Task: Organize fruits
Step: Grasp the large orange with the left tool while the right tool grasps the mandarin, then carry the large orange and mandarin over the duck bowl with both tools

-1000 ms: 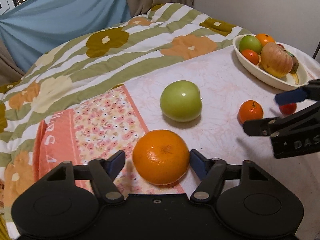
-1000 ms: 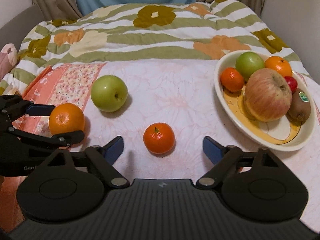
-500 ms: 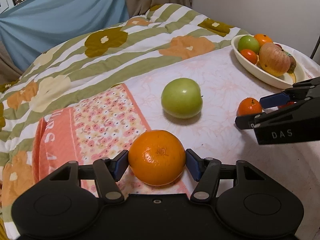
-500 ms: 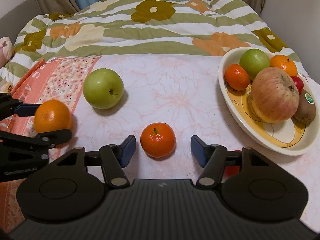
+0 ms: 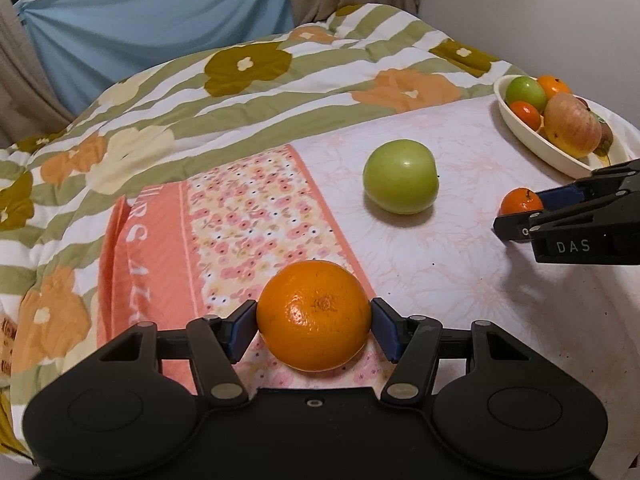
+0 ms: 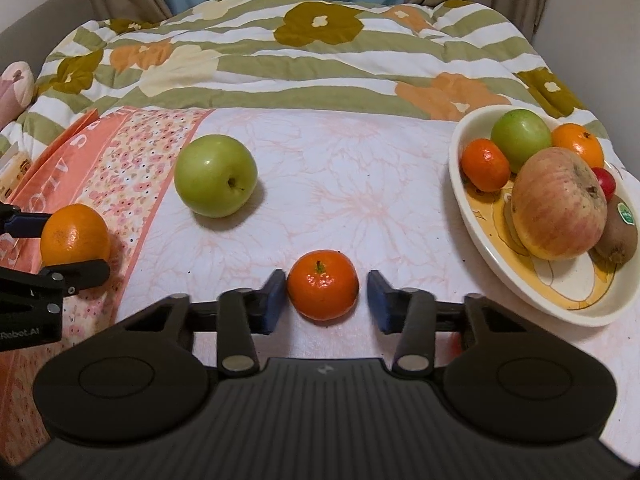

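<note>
The left gripper (image 5: 314, 326) clamps a large round orange (image 5: 314, 316); the right gripper (image 6: 323, 300) is closing around a small tangerine (image 6: 323, 285), pads not quite touching.

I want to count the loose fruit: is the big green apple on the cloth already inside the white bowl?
No, the green apple lies alone on the cloth, well apart from the white bowl.
</note>
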The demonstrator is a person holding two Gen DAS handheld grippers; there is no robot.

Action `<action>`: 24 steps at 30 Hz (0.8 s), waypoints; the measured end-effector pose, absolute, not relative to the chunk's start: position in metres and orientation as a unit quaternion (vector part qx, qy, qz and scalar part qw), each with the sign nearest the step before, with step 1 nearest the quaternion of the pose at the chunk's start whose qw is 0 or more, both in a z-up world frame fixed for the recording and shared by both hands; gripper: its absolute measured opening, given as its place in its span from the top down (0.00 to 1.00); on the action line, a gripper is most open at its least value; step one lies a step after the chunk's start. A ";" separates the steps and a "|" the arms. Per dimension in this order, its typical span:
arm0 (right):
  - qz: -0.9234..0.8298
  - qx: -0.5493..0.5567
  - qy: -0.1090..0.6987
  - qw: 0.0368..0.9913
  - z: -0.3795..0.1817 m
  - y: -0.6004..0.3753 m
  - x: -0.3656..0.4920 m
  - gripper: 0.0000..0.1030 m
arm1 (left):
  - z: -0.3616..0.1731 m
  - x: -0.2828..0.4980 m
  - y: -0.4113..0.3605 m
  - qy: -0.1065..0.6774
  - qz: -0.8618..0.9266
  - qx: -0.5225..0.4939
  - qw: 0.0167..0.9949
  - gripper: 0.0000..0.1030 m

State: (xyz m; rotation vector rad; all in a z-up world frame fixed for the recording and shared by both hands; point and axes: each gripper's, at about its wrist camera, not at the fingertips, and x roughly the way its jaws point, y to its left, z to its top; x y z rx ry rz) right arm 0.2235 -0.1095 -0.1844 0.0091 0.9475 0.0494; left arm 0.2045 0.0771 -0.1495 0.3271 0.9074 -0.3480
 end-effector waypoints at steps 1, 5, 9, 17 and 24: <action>0.026 0.002 0.455 0.890 -0.185 -0.109 0.223 0.48 | -0.149 0.203 0.078 0.434 -0.164 0.154 0.872 0.37; 0.032 -0.007 0.450 0.892 -0.182 -0.108 0.221 0.49 | -0.144 0.199 0.079 0.432 -0.155 0.150 0.875 0.37; 0.043 -0.014 0.443 0.895 -0.174 -0.108 0.215 0.49 | -0.135 0.192 0.077 0.428 -0.147 0.147 0.880 0.37; 0.058 -0.011 0.426 0.903 -0.150 -0.119 0.202 0.49 | -0.109 0.179 0.065 0.413 -0.135 0.133 0.891 0.37; 0.055 0.000 0.402 0.914 -0.117 -0.149 0.186 0.49 | -0.080 0.167 0.040 0.393 -0.135 0.122 0.901 0.37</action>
